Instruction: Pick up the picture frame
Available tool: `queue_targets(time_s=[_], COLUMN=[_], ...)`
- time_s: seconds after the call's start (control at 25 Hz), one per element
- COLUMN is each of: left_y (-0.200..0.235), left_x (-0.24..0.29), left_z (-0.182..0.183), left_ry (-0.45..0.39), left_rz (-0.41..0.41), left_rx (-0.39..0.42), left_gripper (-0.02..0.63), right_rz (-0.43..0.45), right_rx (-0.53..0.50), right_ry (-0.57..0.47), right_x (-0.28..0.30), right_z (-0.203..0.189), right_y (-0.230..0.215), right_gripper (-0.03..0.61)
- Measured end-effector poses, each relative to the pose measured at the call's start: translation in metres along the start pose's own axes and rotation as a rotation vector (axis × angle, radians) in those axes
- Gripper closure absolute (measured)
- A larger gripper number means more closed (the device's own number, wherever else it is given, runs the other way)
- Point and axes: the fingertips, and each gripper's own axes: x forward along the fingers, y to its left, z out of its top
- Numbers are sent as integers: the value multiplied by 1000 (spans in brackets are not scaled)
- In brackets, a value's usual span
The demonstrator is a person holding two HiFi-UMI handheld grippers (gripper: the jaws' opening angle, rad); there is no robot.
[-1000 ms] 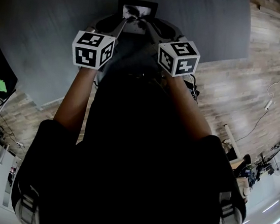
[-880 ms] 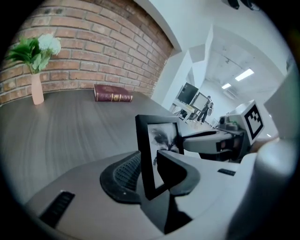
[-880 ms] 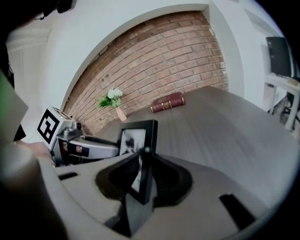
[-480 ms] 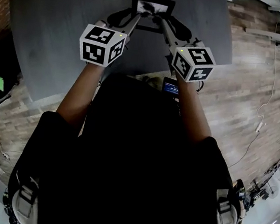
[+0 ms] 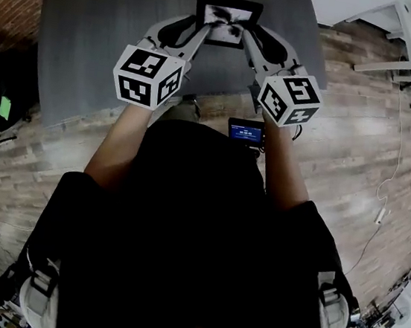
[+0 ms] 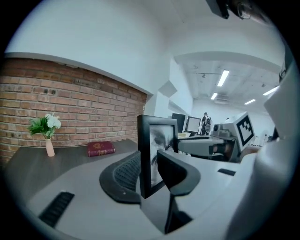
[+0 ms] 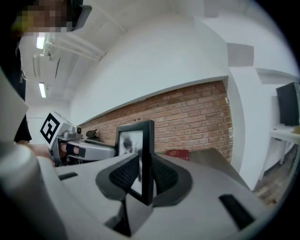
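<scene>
- The picture frame (image 5: pixel 226 21) (image 6: pixel 144 154) (image 7: pixel 148 159) is black, with a grey print in it. We see it upright and clear of the surface (image 5: pixel 93 47), hanging over it well in from the near edge and nearer the right edge than the left.
- The left hand-held gripper (image 5: pixel 200 30) (image 6: pixel 151 174) pinches the frame's left side – one dark pad lies against the back and one against the glass, near the lower corner.
- The right hand-held gripper (image 5: pixel 247 36) (image 7: pixel 143 176) pinches the right side the same way, and its jaws have just closed a little further on it.
- Both grippers slant inward to the frame, and each carries a marker cube (image 5: pixel 148 77) at its near end.
- Beyond the frame, a red book (image 6: pixel 101 148) lies flat by the surface's edge along the brick wall (image 6: pixel 70 105).
- A small vase (image 6: pixel 49 146) of white flowers stands well apart to the left of it – nearer the corner.
- A wooden floor (image 5: pixel 358 142) shows past the right edge.
</scene>
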Motion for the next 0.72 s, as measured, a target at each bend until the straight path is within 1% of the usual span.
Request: queue_targets(time_s=[0.12,0.24,0.44,0.56,0.72], left_y=[-38,-71,-116,-134,-140], left_x=[-26,-49,-81,-100,-128], left_z=[-4,-13,-27,-33,-37], left_ry=[-21,-26,-28,-32,-52], left_rz=[19,39,69,85,107], left_rx=[13,8,14,15,7], left_gripper=[512,512,512,512,512], right_rz=[25,46,85,107,138], right_rx=[-3,6,12,21,20], right_ry=[-35,-50,-69,-74,-75], right_x=[-40,-76,-127,-149,-159], right_z=[1,-5,-17,-23,-28], right_y=[14,28,50,64,89], right_gripper=[494,494,494,494,494])
